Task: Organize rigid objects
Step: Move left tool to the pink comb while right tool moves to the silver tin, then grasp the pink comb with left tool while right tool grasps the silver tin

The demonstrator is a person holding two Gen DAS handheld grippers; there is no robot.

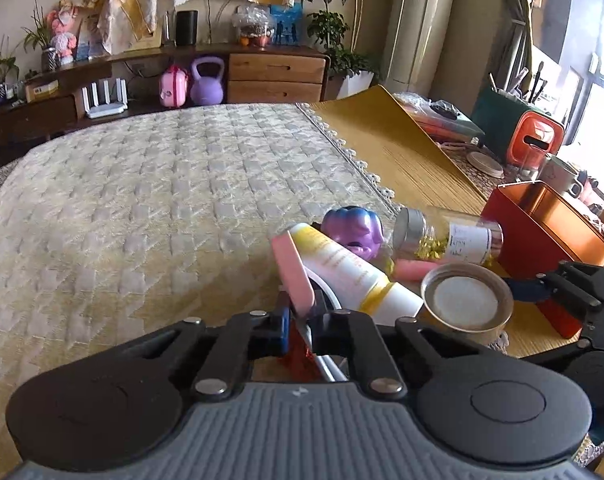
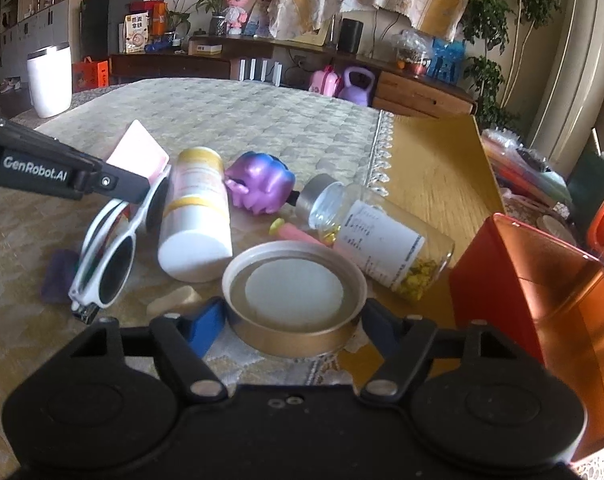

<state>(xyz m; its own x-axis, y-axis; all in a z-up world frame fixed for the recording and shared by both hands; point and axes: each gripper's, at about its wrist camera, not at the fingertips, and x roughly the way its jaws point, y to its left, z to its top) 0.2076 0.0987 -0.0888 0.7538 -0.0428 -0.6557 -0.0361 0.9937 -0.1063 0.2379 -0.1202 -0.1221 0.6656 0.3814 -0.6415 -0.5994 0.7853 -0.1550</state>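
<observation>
Right gripper (image 2: 292,322) spread, straddling lid (image 2: 294,292) near table edge; centre, then close on rim. Left gripper (image 1: 300,320) clenched on pink card (image 1: 293,276); keep apart.

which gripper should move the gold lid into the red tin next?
Right. The right gripper is open with its jaws on both sides of the gold lid, and the red tin stands open just to that side. The left gripper is shut on a pink card.

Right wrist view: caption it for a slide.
Right gripper straddles the gold lid, jaws open, beside the red tin.
</observation>
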